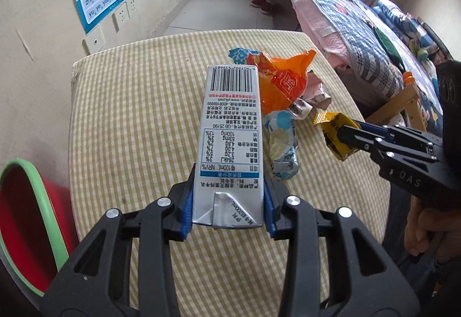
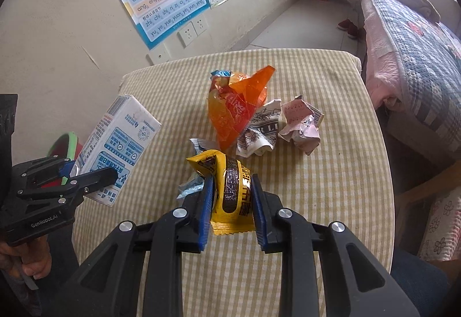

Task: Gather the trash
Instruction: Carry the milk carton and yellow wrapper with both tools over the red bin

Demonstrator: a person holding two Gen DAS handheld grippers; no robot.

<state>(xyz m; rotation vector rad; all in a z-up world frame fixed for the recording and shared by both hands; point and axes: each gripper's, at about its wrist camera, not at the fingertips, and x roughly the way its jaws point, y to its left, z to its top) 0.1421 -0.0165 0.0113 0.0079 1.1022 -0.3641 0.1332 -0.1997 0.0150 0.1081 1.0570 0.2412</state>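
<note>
Both hands were at the carrying step. The left hand-held gripper [image 1: 227, 210] pinched a milk carton [image 1: 230, 141] by its lower end, above the checked surface [image 1: 138, 121]. The right hand-held gripper [image 2: 232, 201] pinched a yellow snack wrapper [image 2: 227, 187], also above it. An orange wrapper [image 2: 236, 112], a crumpled pink paper [image 2: 301, 126] and other wrappers lay on the surface. I judge that the next move calls for carrying both items to the red bin with a green rim [image 1: 26, 219] at the left and releasing them there. The carton showed a barcode, a nutrition table and "NRV%". The grippers carried "DAS" and "GenRobot.AI".
</note>
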